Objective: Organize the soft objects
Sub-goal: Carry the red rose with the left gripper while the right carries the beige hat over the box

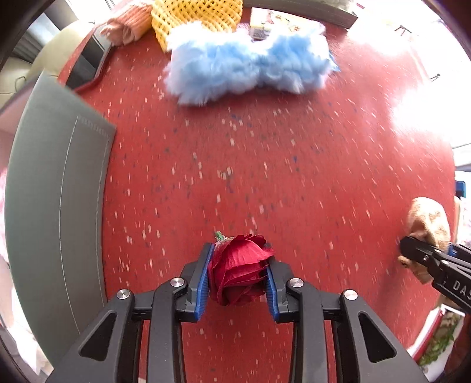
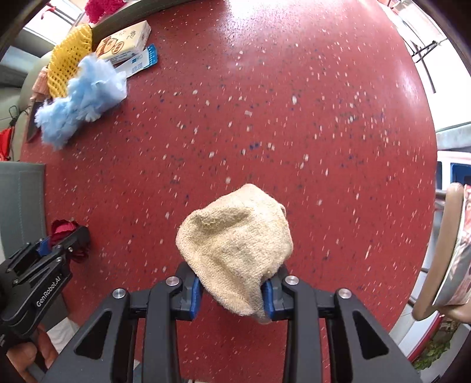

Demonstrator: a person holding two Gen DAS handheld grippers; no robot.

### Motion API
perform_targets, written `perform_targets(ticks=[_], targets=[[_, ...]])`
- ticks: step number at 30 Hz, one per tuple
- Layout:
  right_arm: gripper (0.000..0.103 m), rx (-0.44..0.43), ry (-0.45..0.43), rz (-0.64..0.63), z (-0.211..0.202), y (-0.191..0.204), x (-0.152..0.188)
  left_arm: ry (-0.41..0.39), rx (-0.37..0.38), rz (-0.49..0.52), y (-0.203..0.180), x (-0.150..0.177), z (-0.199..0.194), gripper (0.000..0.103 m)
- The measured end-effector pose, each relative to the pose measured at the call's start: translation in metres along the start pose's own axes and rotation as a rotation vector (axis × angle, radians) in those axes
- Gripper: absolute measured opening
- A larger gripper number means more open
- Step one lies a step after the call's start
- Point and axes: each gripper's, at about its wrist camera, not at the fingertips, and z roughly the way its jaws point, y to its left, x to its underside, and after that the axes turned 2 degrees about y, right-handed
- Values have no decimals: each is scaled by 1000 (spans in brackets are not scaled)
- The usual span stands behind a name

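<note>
The red cloth rose (image 1: 240, 269) is pinched tight in the left gripper (image 1: 239, 280), low over the near part of the red table (image 1: 265, 165). The right gripper (image 2: 232, 290) squeezes a tan knit cloth (image 2: 235, 238). Far left lie blue fluff (image 1: 244, 64) and yellow foam netting (image 1: 194, 17).

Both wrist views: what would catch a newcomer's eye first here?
Each tool is full: the left tool clamps a dark red fabric rose, the right tool a beige knitted cloth, both over the speckled red table. At the far edge, a fluffy light-blue bundle lies against yellow foam netting.
</note>
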Motion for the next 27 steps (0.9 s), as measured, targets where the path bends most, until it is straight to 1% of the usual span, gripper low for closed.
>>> perform_targets(ticks=[5,7,9,10,15,17,18,19,20,22,23,26,27], targets=[[35,-58,16,17,2,-2,39,0,95,18,6,28,-13,33],[35,-65,18,15,3,-4,54,-1,113,30,9,39,-19,33],[35,-75,25,17,3,-3,64,0,114,41,12,51,-24,33],[35,-80,27,19,-7,-3,82,2,113,45,13,55,-25,33],[35,-93,36,23,-6,7,112,2,99,66,21,81,-36,33],[35,-101,43,30,-4,11,123,-1,100,75,23,88,-41,33],[35,-104,46,32,-7,14,128,-2,102,79,31,81,-43,33],[35,-103,48,32,-21,16,123,-6,98,87,31,83,-46,33],[35,-99,49,28,-22,19,127,-9,97,92,34,89,-51,33],[35,-96,48,23,-19,23,118,-15,98,107,37,94,-57,33],[35,-96,47,21,-20,25,120,-20,97,115,30,95,-59,33],[35,-97,39,17,-24,30,122,-32,97,132,27,99,-66,33],[35,-98,35,17,-32,24,120,-36,97,139,26,100,-69,33]])
